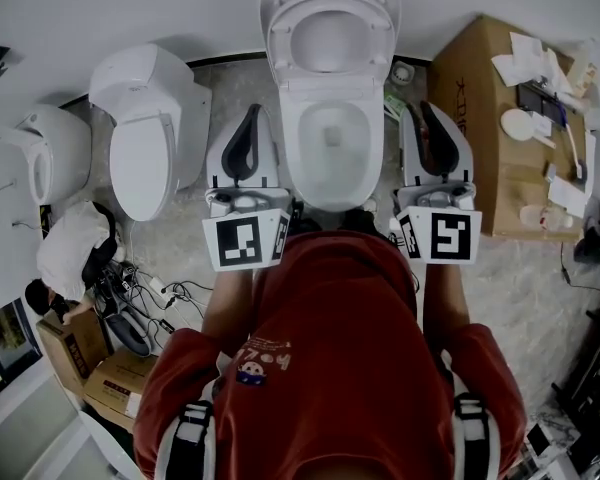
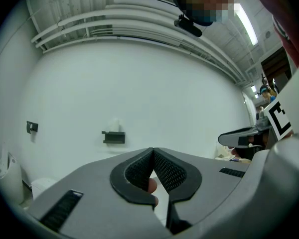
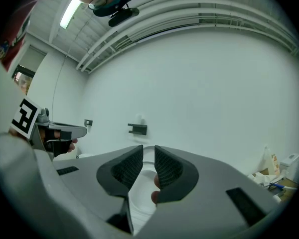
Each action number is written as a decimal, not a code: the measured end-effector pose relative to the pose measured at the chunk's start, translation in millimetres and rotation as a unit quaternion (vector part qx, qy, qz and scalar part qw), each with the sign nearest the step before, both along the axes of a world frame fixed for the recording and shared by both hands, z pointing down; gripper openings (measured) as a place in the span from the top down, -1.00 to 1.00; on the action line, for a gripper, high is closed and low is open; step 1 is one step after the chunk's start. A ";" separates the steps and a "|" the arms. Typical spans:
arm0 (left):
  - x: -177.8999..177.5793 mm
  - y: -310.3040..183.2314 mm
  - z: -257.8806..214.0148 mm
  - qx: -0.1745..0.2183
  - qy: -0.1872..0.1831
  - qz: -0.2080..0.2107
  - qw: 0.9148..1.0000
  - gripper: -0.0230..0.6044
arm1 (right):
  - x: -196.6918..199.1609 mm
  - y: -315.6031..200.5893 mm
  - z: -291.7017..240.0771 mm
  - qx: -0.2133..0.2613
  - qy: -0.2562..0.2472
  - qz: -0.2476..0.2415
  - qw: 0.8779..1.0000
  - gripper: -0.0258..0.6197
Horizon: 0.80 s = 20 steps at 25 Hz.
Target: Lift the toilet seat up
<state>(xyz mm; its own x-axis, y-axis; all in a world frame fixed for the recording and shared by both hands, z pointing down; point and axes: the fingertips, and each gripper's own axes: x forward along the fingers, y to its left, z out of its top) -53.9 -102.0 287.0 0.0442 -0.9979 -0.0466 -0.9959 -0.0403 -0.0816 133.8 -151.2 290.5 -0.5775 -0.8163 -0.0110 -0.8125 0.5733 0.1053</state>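
Note:
The white toilet [image 1: 329, 153] stands in the middle of the head view, right in front of me. Its seat [image 1: 330, 30] is tipped up against the lid at the wall, and the bowl lies bare. My left gripper [image 1: 253, 113] hangs level beside the bowl's left side, apart from it. Its jaws [image 2: 153, 150] meet at the tips with nothing between them. My right gripper [image 1: 424, 110] hangs level at the bowl's right side. A narrow gap shows between its jaws [image 3: 148, 148], nothing is in it, and the bowl [image 3: 139, 193] shows through it.
A second toilet [image 1: 145, 158] with its lid down stands to the left, and another white fixture [image 1: 50, 153] further left. A cardboard box [image 1: 480, 118] with papers on top stands at the right. Boxes and cables [image 1: 130, 308] and a crouching person [image 1: 70, 253] are at the lower left.

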 end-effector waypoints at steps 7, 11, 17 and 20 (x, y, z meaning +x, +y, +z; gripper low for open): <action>6.9 2.1 -3.9 -0.001 0.006 0.007 1.000 0.90 | 2.9 3.4 2.1 -0.004 0.005 0.005 1.000 0.82; 12.5 2.5 -7.1 0.001 0.007 0.014 1.000 0.90 | 6.6 4.3 2.9 -0.003 0.007 0.014 1.000 0.85; 19.3 3.1 -9.6 0.002 0.005 0.020 1.000 0.90 | 9.9 6.4 4.8 -0.001 0.009 0.017 1.000 0.88; 19.5 4.1 -9.4 0.002 0.005 0.019 1.000 0.90 | 8.5 7.9 5.3 0.001 0.012 0.014 1.000 0.88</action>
<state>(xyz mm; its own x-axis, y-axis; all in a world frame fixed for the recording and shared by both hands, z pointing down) -34.4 -98.0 277.6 0.0816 -0.9954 -0.0509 -0.9944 -0.0779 -0.0709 142.3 -143.3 295.8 -0.5551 -0.8318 0.0007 -0.8251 0.5507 0.1264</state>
